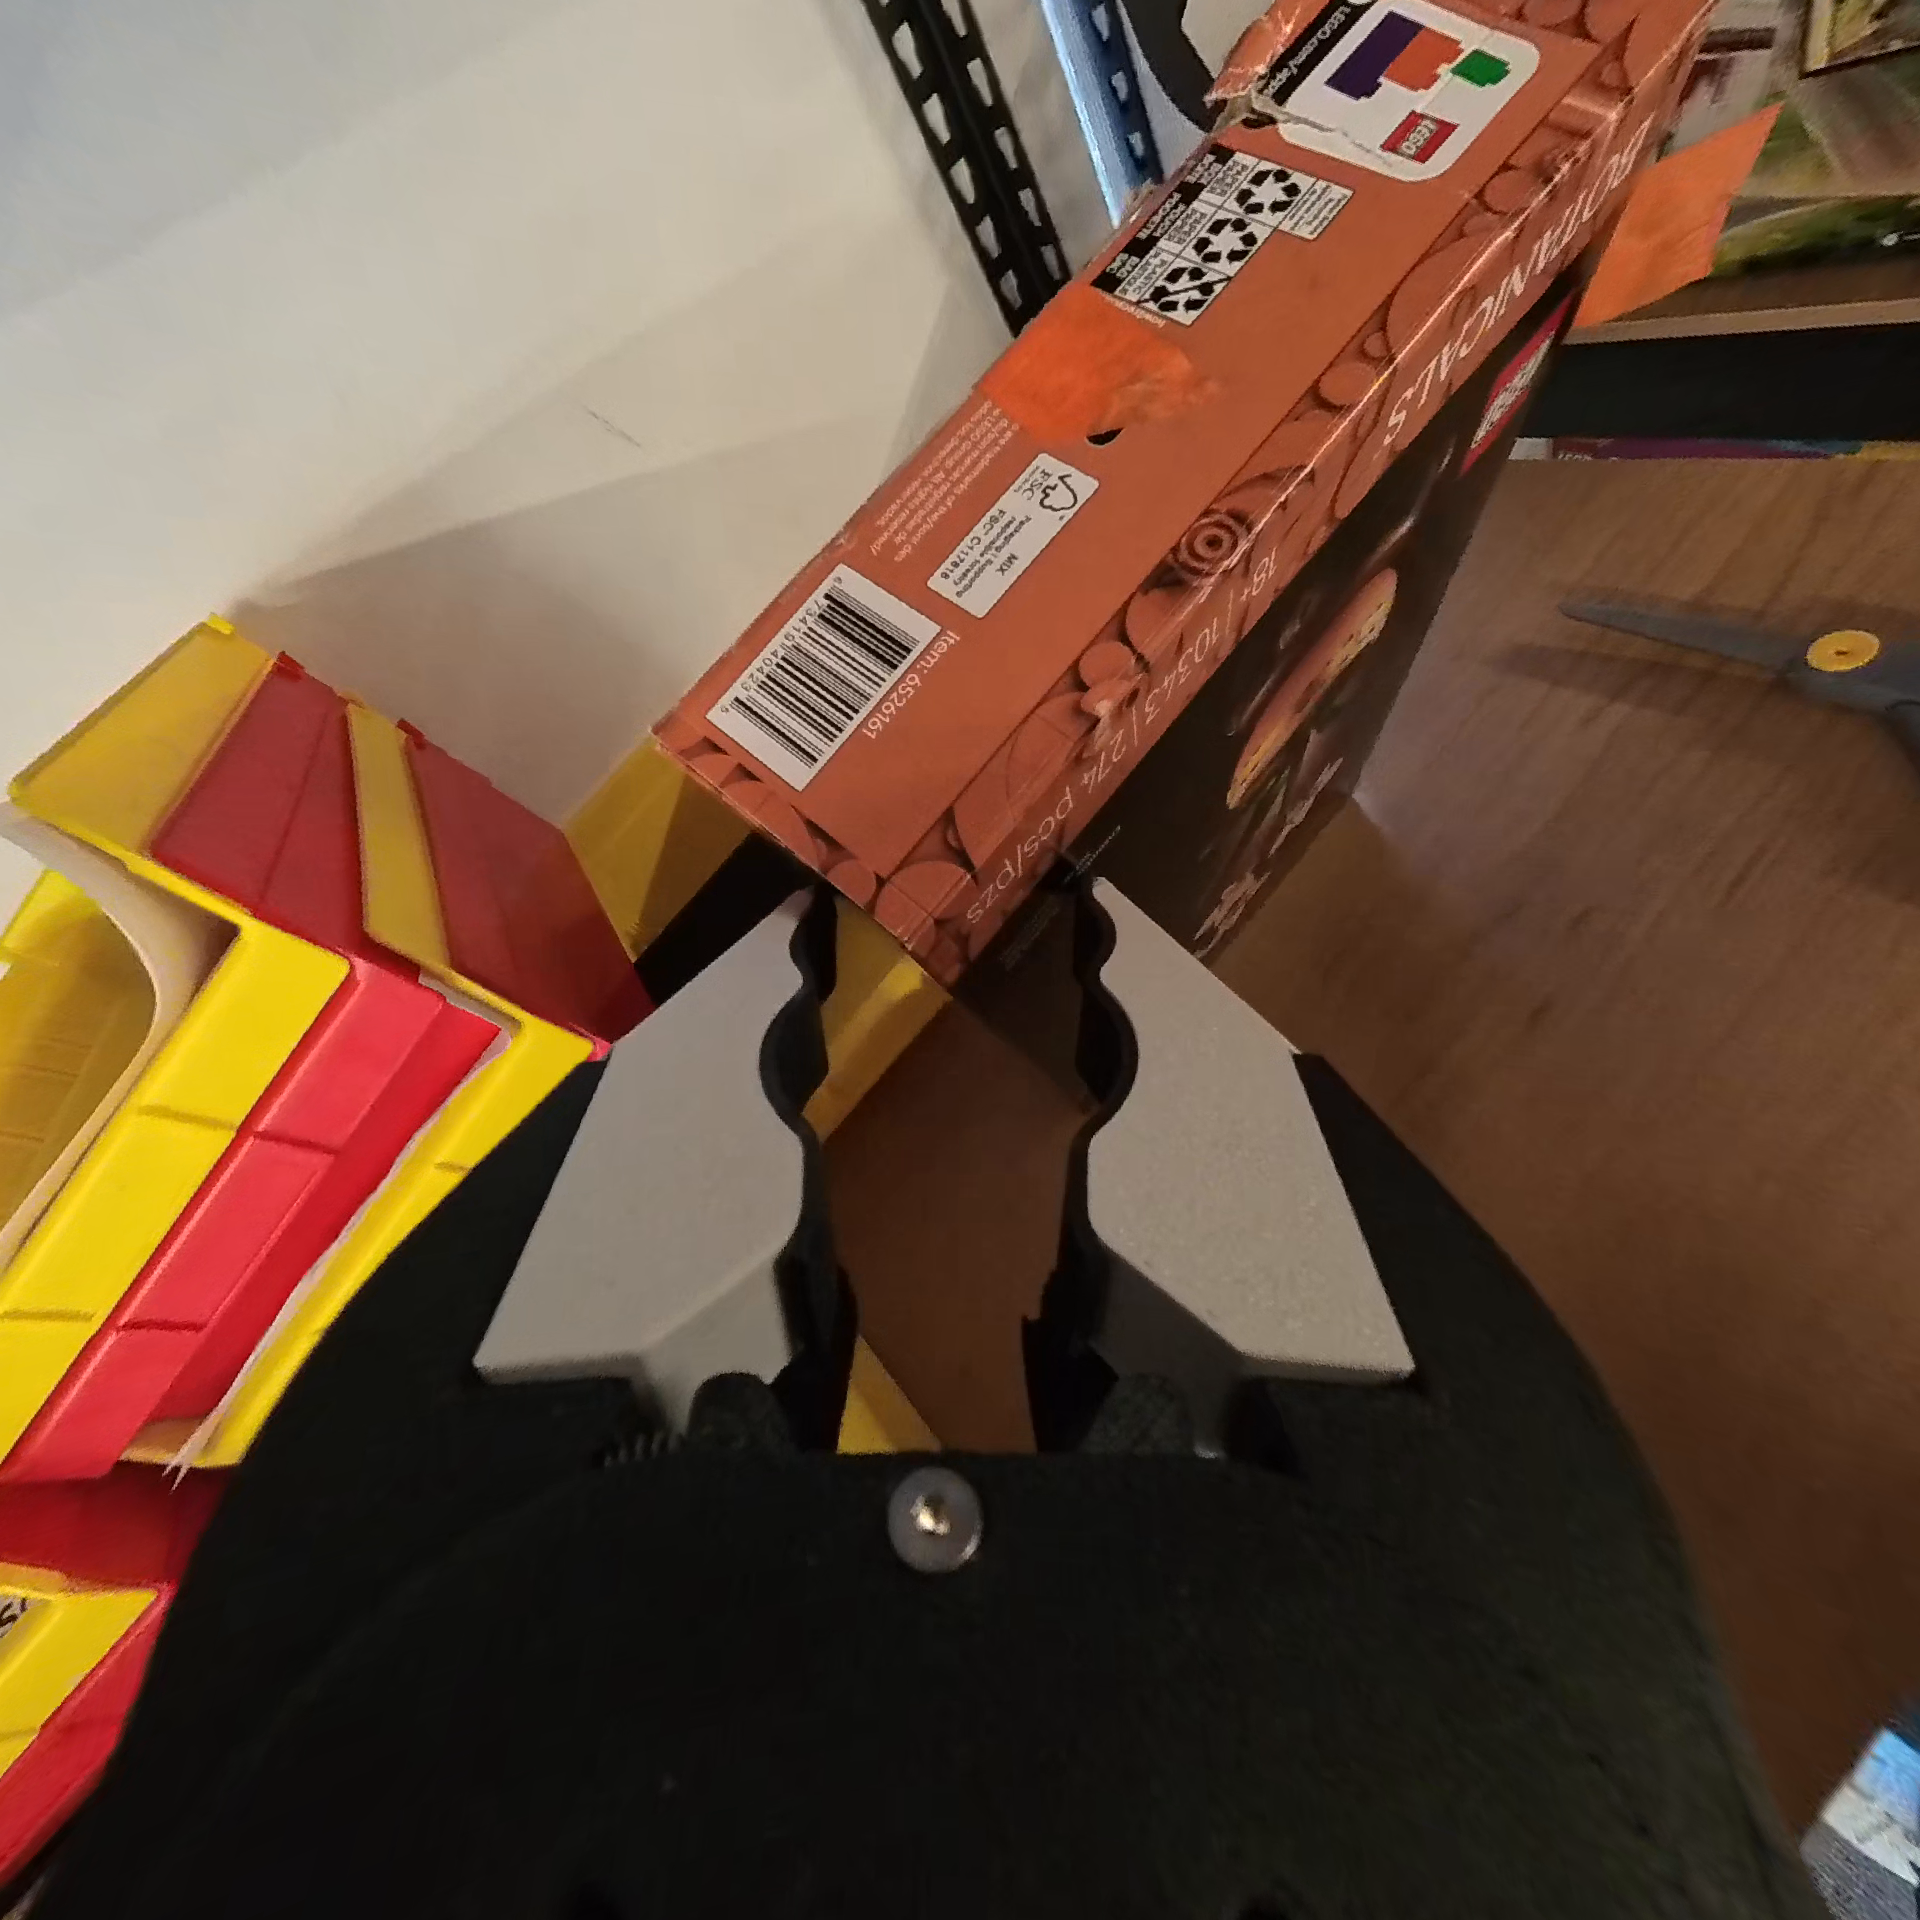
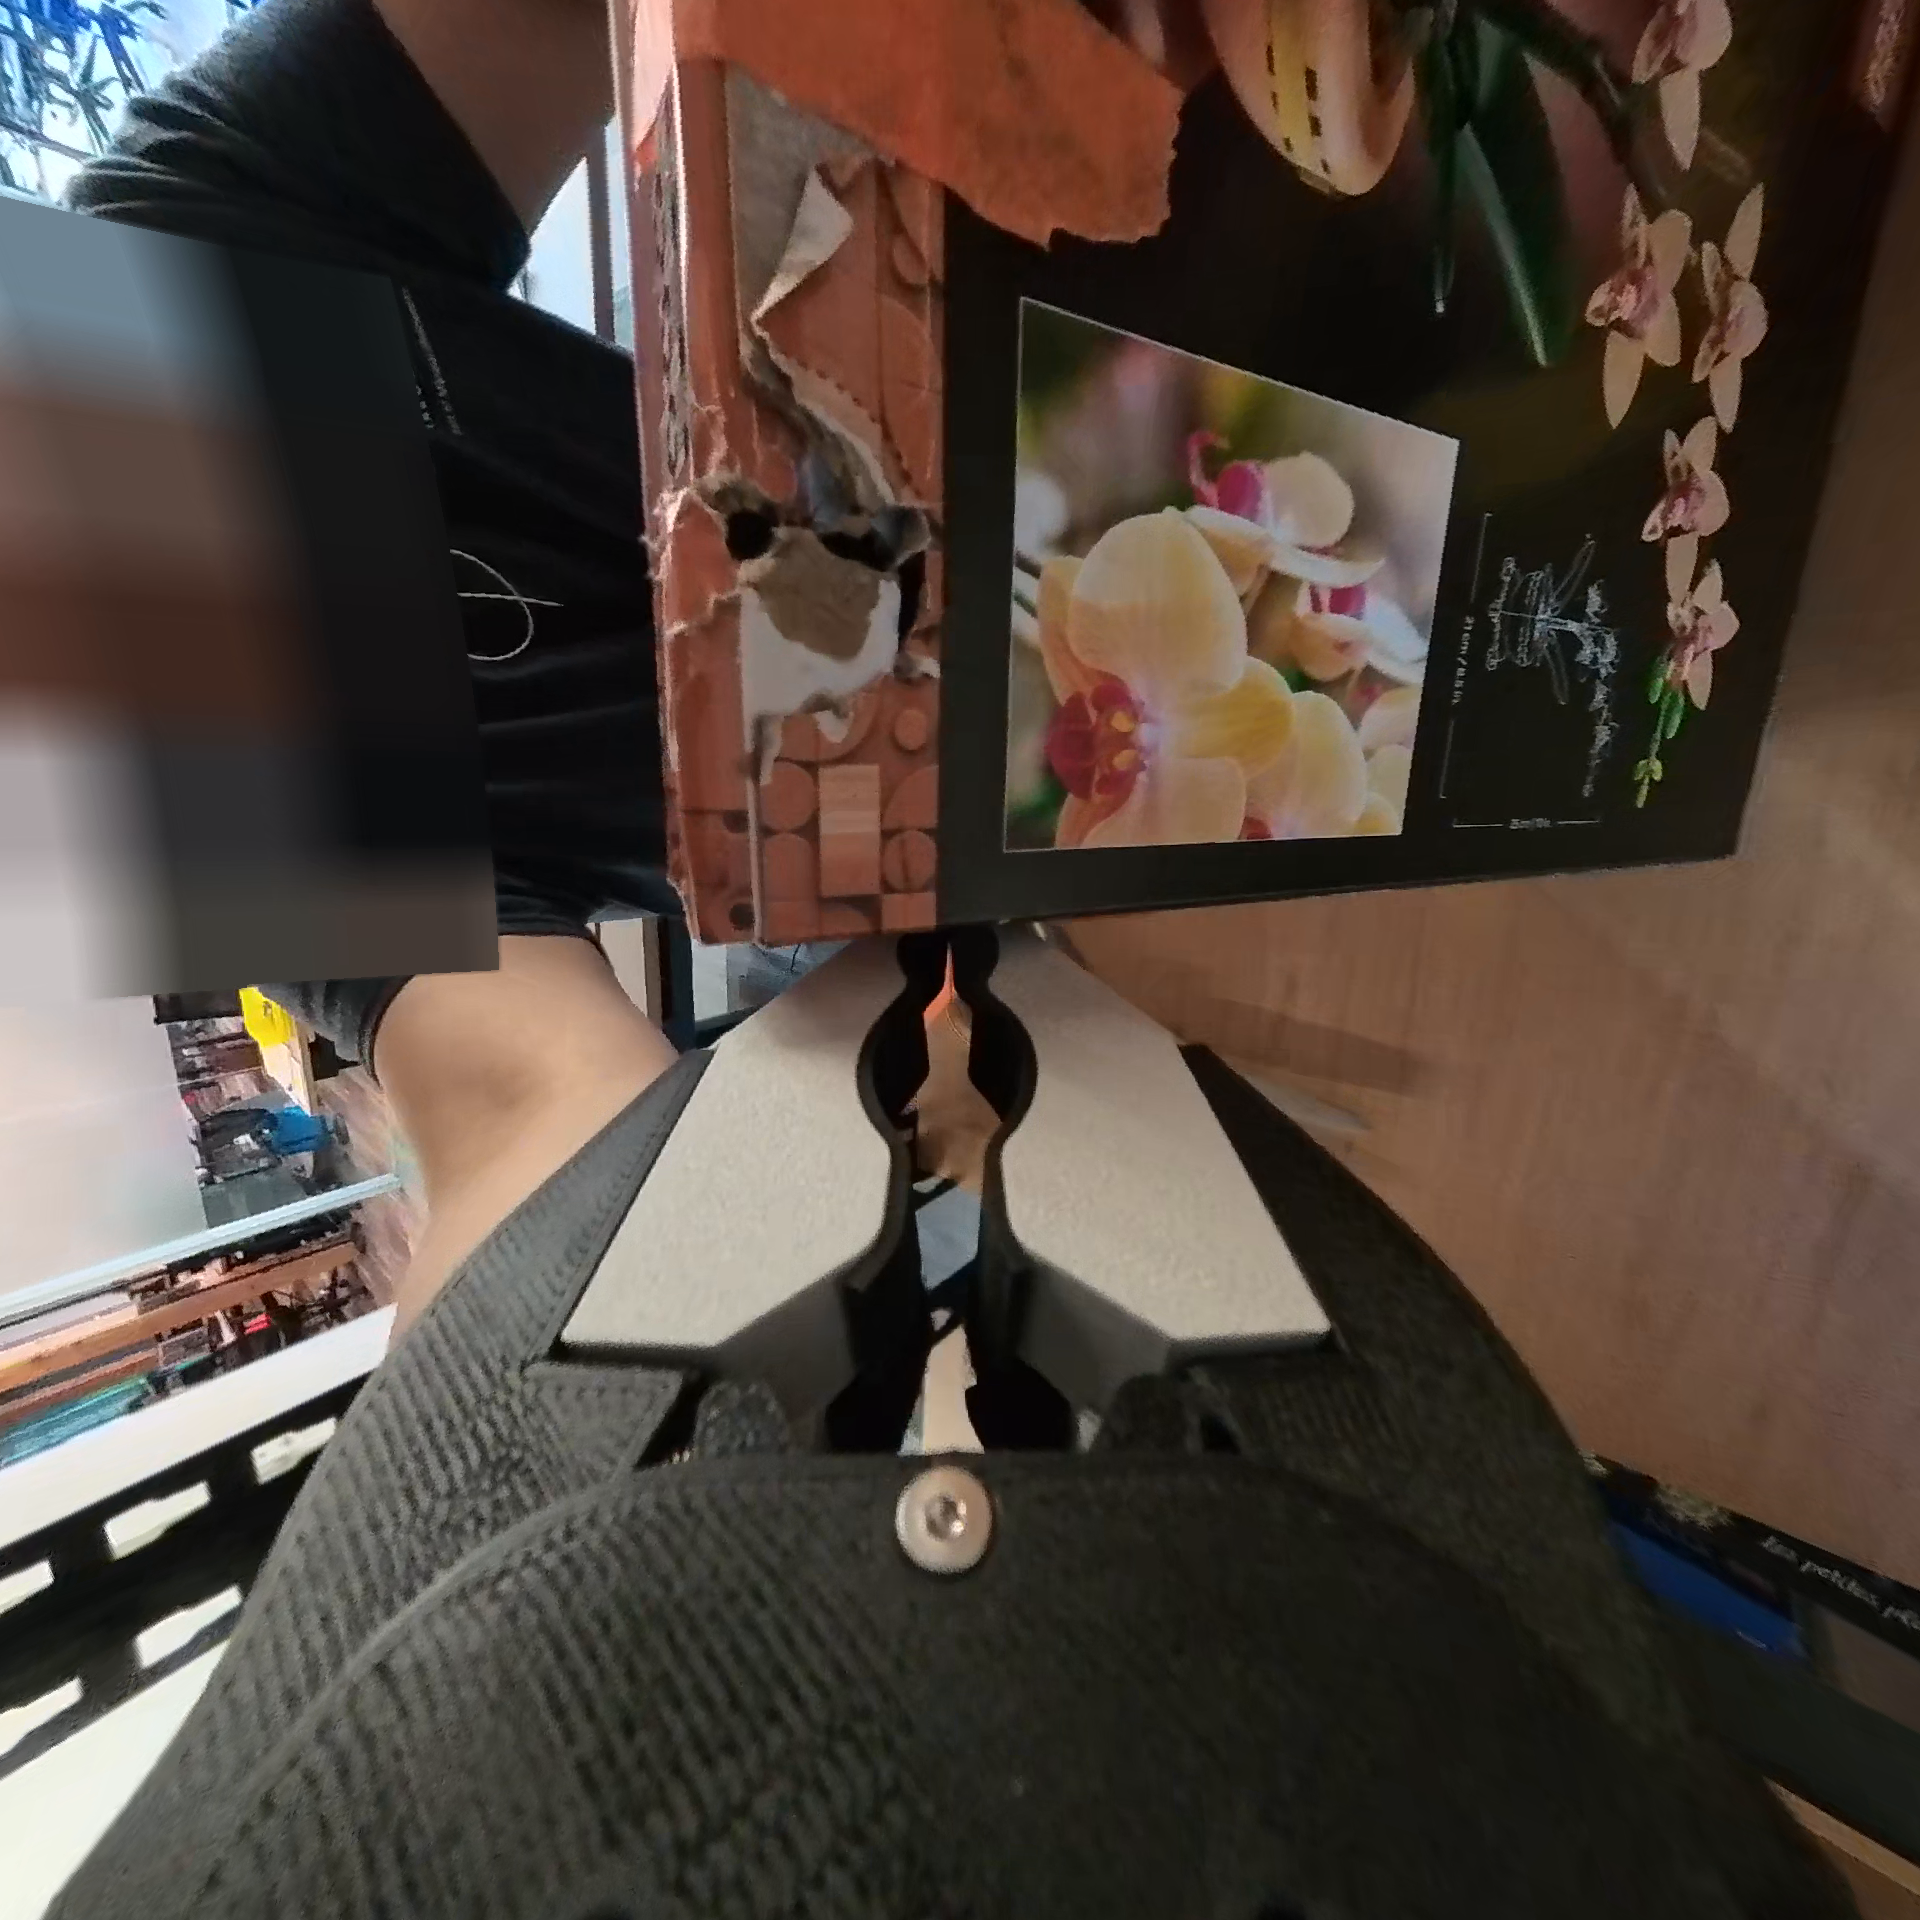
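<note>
box [image 1: 1091, 499] ahead of left gripper [image 1: 961, 935] | bins [image 1: 260, 1039] left | scissors [image 1: 1787, 655] right on table [image 1: 1610, 1039]

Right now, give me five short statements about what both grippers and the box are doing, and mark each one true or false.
1. The left gripper grips the orange box at a corner. True.
2. The box's cardboard is undamaged. False: the box is torn along one edge.
3. Yellow and red bins sit beside the left gripper. True.
4. The right gripper is wide open. False: its jaws are nearly closed under the box's edge.
5. The scissors lie inside a bin. False: they lie on the wooden surface.

Stacked bins [image 1: 260, 1091] beside box [image 1: 1091, 520]
</note>
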Demonstrator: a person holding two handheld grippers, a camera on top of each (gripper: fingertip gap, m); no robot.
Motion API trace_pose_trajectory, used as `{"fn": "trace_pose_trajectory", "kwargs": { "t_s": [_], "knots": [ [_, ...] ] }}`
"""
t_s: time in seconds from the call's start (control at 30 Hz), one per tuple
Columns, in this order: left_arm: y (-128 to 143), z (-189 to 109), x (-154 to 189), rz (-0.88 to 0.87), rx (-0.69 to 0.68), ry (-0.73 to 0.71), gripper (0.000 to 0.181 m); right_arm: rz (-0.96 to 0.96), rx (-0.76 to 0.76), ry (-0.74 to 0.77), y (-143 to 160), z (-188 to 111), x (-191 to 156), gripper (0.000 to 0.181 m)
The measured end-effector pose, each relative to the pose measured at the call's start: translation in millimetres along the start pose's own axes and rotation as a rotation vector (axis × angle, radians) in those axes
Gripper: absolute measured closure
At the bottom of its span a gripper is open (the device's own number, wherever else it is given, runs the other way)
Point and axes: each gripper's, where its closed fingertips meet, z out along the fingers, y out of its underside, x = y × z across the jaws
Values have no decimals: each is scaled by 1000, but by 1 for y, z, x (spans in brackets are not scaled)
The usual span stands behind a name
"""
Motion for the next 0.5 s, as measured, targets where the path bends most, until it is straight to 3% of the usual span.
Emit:
{"fn": "trace_pose_trajectory", "kwargs": {
  "t_s": [0.3,0.5],
  "knots": [
    [-9,-25,11,-13,28,42,139,6,1,-1,6,14,-29,181],
    [-9,-15,3,-9,53,101,138,72,75,9,5,11,-25,181]
  ]
}}
